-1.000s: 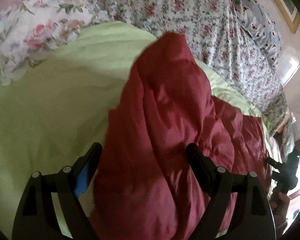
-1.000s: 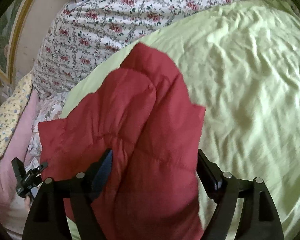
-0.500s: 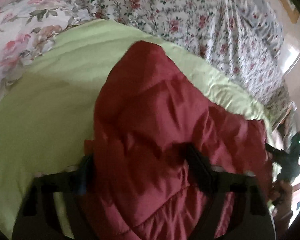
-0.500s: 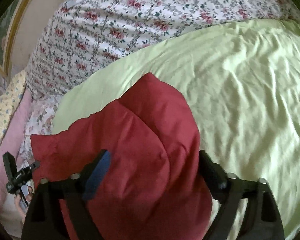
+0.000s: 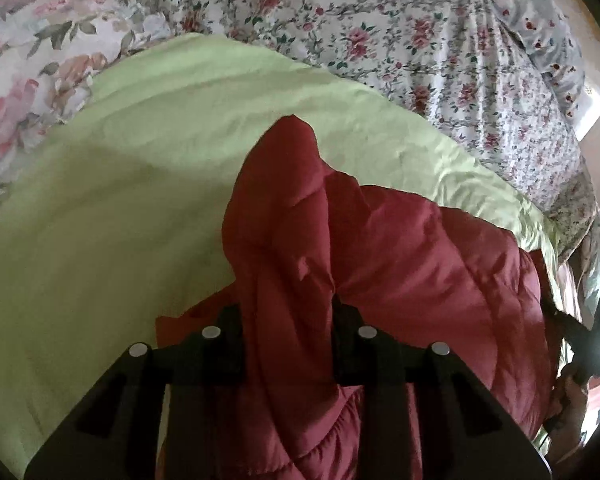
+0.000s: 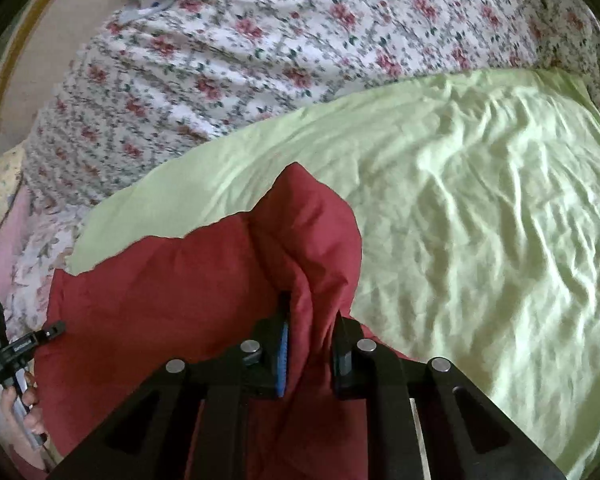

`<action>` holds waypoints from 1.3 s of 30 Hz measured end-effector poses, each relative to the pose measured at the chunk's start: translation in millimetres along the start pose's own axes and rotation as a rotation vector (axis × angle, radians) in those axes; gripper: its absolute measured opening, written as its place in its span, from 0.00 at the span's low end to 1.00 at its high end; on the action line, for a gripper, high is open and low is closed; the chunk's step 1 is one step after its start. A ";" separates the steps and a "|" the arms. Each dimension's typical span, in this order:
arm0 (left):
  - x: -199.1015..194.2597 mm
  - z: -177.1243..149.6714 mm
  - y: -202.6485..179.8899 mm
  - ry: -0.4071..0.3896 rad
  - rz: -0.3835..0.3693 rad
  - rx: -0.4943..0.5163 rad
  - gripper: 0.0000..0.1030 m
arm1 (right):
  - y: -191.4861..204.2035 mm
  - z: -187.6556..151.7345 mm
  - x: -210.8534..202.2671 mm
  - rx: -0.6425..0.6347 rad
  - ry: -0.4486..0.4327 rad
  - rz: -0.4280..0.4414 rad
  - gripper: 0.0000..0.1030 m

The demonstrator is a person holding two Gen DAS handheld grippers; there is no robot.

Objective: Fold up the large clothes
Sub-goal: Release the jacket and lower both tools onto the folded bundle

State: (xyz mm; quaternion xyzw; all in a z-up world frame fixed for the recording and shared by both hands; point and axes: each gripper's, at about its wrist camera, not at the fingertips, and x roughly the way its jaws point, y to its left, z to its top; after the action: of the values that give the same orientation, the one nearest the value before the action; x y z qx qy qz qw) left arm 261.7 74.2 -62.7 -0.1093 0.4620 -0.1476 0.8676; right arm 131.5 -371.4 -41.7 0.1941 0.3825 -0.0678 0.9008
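Red jacket (image 5: 400, 248) bunched on green sheet (image 5: 120, 200), long axis running between 2 grippers. Left gripper (image 5: 288, 320) clenched on jacket fold; right gripper (image 6: 312, 340) likewise clenched on jacket. Floral bedspread (image 6: 260, 40) beyond sheet.

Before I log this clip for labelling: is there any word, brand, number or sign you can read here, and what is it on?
White lettering on the black left gripper, seen at the edge of the right wrist view: too small and blurred to read.
Red padded garment, green sheet, floral bedding: no text.
Right gripper: no text in its own view.
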 end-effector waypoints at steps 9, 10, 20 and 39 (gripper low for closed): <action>15.7 6.2 -1.2 0.004 0.015 0.008 0.26 | -6.0 0.6 10.5 0.026 0.004 -0.019 0.14; 16.9 7.1 -0.6 0.006 0.017 0.006 0.26 | -6.6 1.4 11.9 0.030 0.004 -0.022 0.14; -11.4 2.3 -0.4 -0.020 0.006 -0.004 0.28 | -8.6 0.8 14.8 0.040 0.012 -0.021 0.14; -92.0 -97.3 -37.4 -0.037 -0.104 0.106 0.41 | -12.0 -4.8 2.1 0.059 -0.021 -0.014 0.27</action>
State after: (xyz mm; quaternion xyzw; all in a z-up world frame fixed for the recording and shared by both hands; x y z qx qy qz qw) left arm 126.0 67.0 -33.2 -0.0897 0.4310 -0.2148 0.8718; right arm 126.5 -380.3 -49.8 0.2173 0.3723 -0.0871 0.8981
